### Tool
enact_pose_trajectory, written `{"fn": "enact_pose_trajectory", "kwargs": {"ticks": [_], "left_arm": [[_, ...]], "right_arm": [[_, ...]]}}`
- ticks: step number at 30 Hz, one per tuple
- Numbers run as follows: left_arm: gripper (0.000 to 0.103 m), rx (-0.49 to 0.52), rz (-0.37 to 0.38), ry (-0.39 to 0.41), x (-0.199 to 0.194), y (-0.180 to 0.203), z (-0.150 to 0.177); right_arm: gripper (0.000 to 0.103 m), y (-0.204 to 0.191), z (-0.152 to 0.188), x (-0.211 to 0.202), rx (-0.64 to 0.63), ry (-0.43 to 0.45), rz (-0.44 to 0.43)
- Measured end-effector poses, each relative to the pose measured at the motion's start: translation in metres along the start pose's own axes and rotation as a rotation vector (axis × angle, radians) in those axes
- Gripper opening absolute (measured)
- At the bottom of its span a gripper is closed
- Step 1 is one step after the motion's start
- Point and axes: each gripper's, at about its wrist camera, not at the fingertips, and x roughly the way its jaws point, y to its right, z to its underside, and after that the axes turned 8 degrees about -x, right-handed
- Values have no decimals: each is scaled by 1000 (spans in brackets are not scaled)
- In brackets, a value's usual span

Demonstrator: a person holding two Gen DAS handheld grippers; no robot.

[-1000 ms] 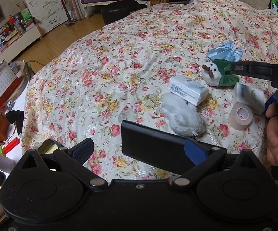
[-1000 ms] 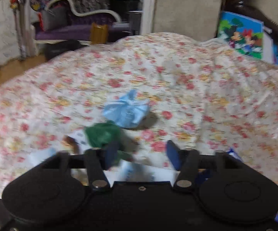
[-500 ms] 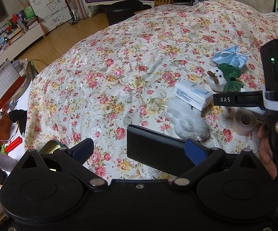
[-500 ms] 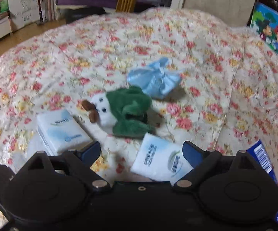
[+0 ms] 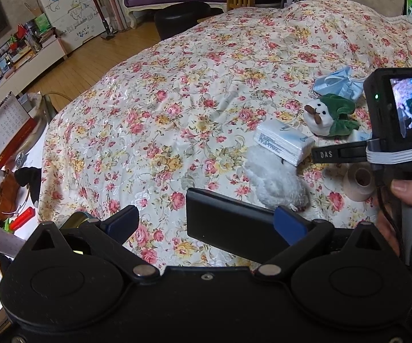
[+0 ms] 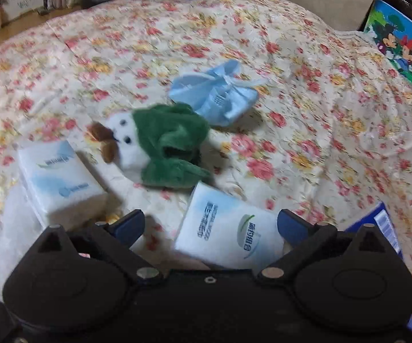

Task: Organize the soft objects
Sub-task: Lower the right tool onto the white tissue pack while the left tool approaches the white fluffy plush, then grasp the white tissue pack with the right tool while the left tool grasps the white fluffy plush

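On the floral bedspread [image 5: 177, 91] lie a white-and-green plush toy [image 5: 330, 114] [image 6: 160, 145], a crumpled blue face mask [image 5: 339, 84] [image 6: 214, 94], a fluffy white plush [image 5: 277, 180], a tissue pack [image 5: 284, 141] [image 6: 60, 180] and a second tissue pack [image 6: 229, 234]. My left gripper [image 5: 206, 223] is open and empty over the bed's near edge, left of the white plush. My right gripper [image 6: 210, 224] is open, low over the second tissue pack, which lies between its fingers. The right gripper's body shows at the right of the left wrist view.
A flat black box [image 5: 234, 228] lies by my left gripper's right finger. A tape roll [image 5: 360, 183] sits right of the white plush. A blue packet [image 6: 383, 223] lies at the right. The bed's left edge drops to a cluttered side table [image 5: 3, 177].
My right gripper has pulled back and dropped lower; the second tissue pack now lies between its fingers. My left gripper has barely moved.
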Motion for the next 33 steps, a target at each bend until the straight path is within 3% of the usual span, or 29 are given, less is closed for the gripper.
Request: {"fn": "enact_pose_trajectory", "kwargs": {"ticks": [3,6,10,15,18,20,21,22,26,33], "left_arm": [[97,2,0,-2,1,1,-1],[97,9,-4,0,1,2,-1],[97,5,-5,1,1,1,-2],[97,-2,0,-12,5,1,-5],[97,-7,0,-15,7,2,-9],[97,-9,4,-18,9,4,-12],[97,-10,9,-21,10,5,-13],[97,-12,15,-24,11,6,-15],[97,-11,27,-45,22,13,-25],[97,-6,30,-91,52,33,-49]], "right_arm": [[88,0,-3,-12,0,88,-109],[85,1,-4,-18,28,112,-187],[94,-3,-4,-13,15,87,-91],[98,-1,-6,-8,29,46,-175],[99,-7,-6,-2,7,28,-147],[94,-10,-5,3,-6,-1,-118],[77,-10,-4,7,-6,-23,-117],[74,-8,-4,8,-2,-30,-116],[74,9,-4,-1,76,9,-144],[74,36,-4,-27,208,160,-116]]}}
